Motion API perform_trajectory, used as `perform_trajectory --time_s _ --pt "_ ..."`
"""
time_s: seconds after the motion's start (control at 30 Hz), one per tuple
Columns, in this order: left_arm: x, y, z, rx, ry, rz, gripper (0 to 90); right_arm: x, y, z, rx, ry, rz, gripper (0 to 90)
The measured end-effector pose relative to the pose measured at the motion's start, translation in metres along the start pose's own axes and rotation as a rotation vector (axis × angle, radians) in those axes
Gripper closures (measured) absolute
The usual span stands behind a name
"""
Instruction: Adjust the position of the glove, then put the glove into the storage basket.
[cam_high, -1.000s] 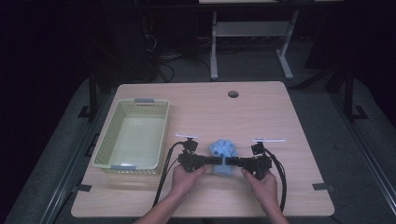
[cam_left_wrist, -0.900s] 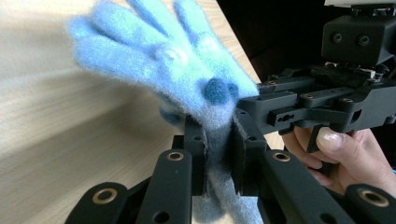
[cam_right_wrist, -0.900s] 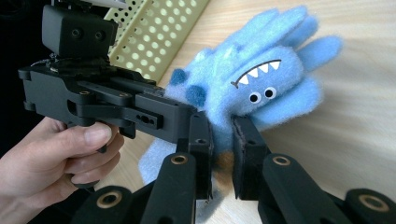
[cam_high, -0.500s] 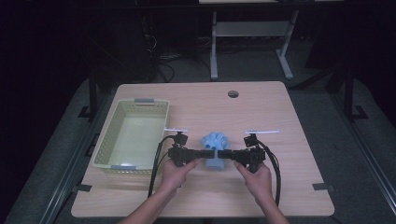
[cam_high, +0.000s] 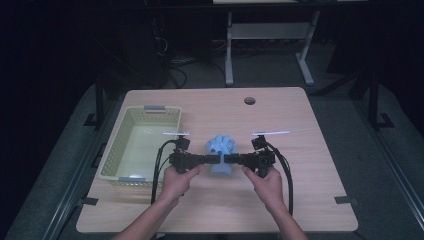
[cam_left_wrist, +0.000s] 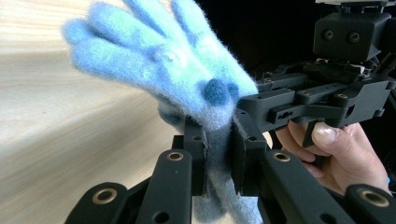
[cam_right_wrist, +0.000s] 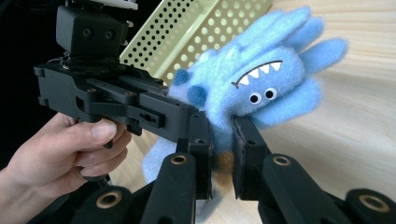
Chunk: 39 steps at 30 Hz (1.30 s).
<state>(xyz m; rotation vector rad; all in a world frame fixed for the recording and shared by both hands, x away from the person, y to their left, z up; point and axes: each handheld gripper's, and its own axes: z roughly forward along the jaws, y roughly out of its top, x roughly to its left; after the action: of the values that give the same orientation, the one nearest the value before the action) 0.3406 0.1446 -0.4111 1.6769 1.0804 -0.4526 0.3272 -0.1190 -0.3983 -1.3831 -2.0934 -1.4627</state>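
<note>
A fluffy blue monster glove (cam_high: 220, 151) with white teeth and small eyes (cam_right_wrist: 261, 88) hangs just above the wooden table between both grippers. My left gripper (cam_high: 214, 159) comes in from the left and is shut on the glove's cuff (cam_left_wrist: 218, 154). From the right, my right gripper (cam_high: 229, 159) is shut on the same cuff (cam_right_wrist: 222, 140). The two grippers meet nose to nose over the table's front middle. The glove's fingers (cam_left_wrist: 135, 42) stick up and away from the jaws.
A pale green perforated basket (cam_high: 122, 150) stands with nothing in it on the table's left side, just left of my left hand. The table has a round cable hole (cam_high: 249, 100) at the back. Dark floor and a white stand (cam_high: 267, 35) lie beyond.
Both grippers have carried the glove leftward and a little upward, nearer the basket. Their grip on it is unchanged.
</note>
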Motion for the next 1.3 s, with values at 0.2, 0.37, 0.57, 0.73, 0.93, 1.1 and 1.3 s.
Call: perform_trajectory --time_s 0.2,0.37,0.57,0.73,0.93,1.1,1.3 --pt "0.001 0.001 -0.01 -0.008 0.009 0.002 78.2 0.006 0.005 0.009 0.019 -0.002 -0.021 80.0" --pt "0.001 0.001 -0.017 -0.017 0.012 0.006 78.2 0.012 0.009 0.012 0.024 0.0 -0.034 79.9" --pt "0.003 0.003 -0.026 -0.024 0.006 0.003 78.2 0.018 0.013 0.018 0.027 0.003 -0.039 79.8" --pt "0.005 0.006 -0.035 -0.039 0.006 -0.001 78.3 0.024 0.019 0.023 0.029 0.003 -0.059 79.8" --pt "0.005 0.012 -0.046 -0.044 0.02 0.002 78.4 0.032 0.027 0.031 0.03 0.001 -0.086 79.8" --pt "0.006 0.016 -0.055 -0.045 0.023 0.002 78.4 0.037 0.032 0.037 0.027 0.011 -0.087 79.7" --pt "0.012 0.018 -0.068 -0.06 0.021 -0.004 78.6 0.044 0.04 0.047 0.039 0.018 -0.104 79.6"
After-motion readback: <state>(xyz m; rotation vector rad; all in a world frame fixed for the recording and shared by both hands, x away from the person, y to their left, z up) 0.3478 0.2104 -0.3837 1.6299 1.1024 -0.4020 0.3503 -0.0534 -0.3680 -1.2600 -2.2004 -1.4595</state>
